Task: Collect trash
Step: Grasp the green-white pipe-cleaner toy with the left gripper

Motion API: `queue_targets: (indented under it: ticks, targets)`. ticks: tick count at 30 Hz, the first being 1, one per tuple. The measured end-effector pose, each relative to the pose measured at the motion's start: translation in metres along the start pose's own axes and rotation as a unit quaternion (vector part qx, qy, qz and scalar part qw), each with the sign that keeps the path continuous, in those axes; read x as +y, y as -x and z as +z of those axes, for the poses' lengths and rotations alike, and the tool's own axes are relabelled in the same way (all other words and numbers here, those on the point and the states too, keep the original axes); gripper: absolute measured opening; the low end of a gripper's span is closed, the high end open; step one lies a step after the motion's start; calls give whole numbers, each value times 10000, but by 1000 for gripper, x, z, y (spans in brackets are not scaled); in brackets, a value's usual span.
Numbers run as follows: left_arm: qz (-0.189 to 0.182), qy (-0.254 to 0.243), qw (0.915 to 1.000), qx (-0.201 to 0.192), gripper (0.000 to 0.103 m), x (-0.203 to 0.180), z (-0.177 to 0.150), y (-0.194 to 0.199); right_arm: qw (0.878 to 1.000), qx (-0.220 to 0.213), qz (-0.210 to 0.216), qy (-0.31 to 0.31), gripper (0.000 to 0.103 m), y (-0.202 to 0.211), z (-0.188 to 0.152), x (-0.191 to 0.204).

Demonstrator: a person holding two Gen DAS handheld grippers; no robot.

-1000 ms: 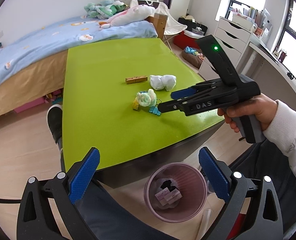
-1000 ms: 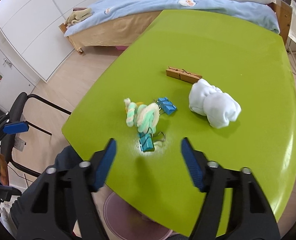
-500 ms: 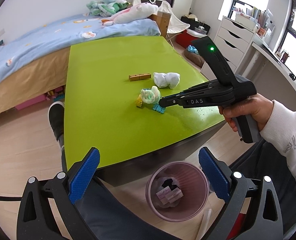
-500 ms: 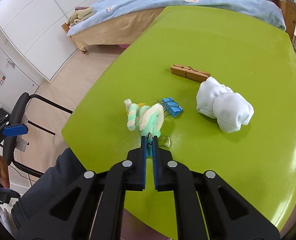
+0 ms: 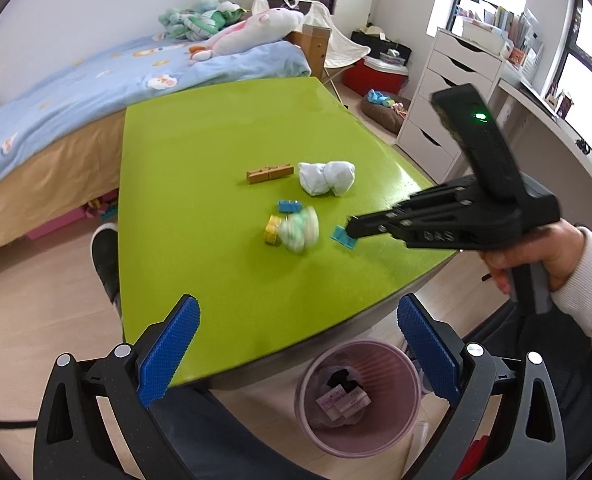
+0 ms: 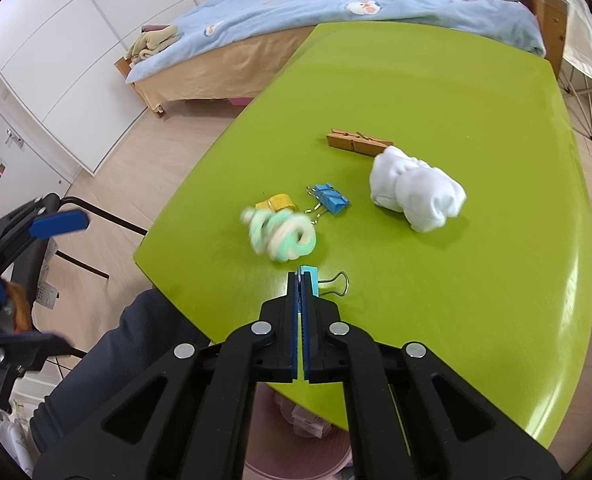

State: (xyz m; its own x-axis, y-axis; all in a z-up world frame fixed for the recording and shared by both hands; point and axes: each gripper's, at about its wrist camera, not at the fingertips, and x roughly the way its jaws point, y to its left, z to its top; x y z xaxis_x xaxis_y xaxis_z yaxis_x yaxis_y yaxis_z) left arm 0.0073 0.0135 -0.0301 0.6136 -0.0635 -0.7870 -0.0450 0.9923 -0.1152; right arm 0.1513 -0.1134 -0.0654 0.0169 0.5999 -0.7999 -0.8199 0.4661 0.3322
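My right gripper (image 6: pixel 299 280) is shut on a teal binder clip (image 6: pixel 311 280) and holds it just above the green table (image 6: pixel 475 120); the gripper (image 5: pixel 349 230) and clip (image 5: pixel 341 237) also show in the left wrist view. A green-and-white fuzzy coil (image 6: pixel 282 234) lies just beyond it, blurred, next to a yellow clip (image 6: pixel 276 202) and a blue binder clip (image 6: pixel 331 200). A white crumpled wad (image 6: pixel 415 196) and a wooden clothespin (image 6: pixel 355 142) lie farther back. My left gripper (image 5: pixel 296 352) is open and empty over the table's near edge. A pink trash bin (image 5: pixel 359 392) stands on the floor below.
A bed (image 5: pixel 76 92) with plush toys runs along the far side of the table. White drawers (image 5: pixel 451 96) and a desk stand at the right. A black chair (image 6: pixel 36 232) is at the left in the right wrist view. The person's legs are under the table edge.
My right gripper closed on the teal binder clip beside the fuzzy coil and pulled it back toward the near edge. The coil was jostled. The left gripper stayed open.
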Motion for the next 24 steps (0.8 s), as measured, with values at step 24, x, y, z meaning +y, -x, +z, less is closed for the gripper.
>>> queue_targets:
  ticks: [24]
  targets:
    - [79, -168, 9962, 852, 95, -11, 39, -98, 9990, -226, -169, -343, 1, 36, -26, -24]
